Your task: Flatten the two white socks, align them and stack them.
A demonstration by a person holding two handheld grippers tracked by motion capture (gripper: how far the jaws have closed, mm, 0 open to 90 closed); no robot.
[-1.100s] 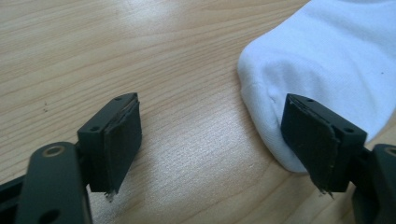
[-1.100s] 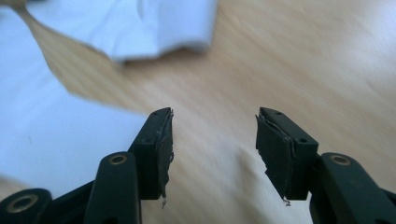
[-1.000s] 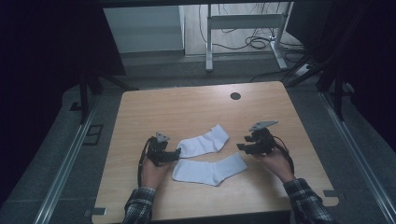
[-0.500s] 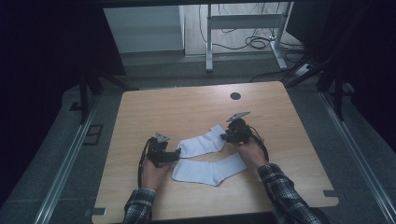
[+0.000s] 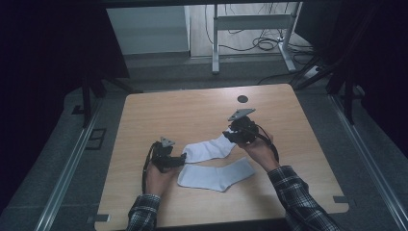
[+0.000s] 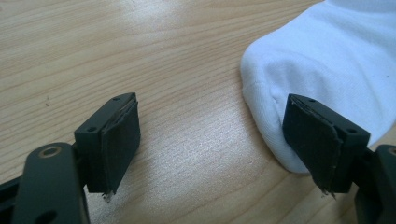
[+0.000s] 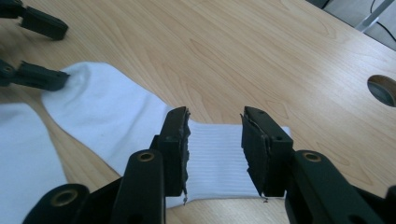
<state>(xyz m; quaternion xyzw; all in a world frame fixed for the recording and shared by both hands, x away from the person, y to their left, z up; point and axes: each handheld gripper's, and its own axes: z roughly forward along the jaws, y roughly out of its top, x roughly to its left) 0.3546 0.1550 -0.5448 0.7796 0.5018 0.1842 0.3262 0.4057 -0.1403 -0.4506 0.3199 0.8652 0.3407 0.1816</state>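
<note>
High view: two white socks lie mid-worktop [image 5: 192,110], far sock [image 5: 209,148] between left gripper [image 5: 179,158] and right gripper [image 5: 230,136], near sock [image 5: 216,174] beside it; left gripper view: fingers [image 6: 120,140] open at the toe; right gripper view: fingers [image 7: 176,149] open over the cuff.

Two white socks [image 5: 210,149] [image 5: 217,173], two grippers [image 5: 181,158] [image 5: 227,135], one wooden table [image 5: 192,110]

Dim, dark-edged high view; bright, sharp gripper views, soft glare on the wooden table [image 6: 140,28].
</note>
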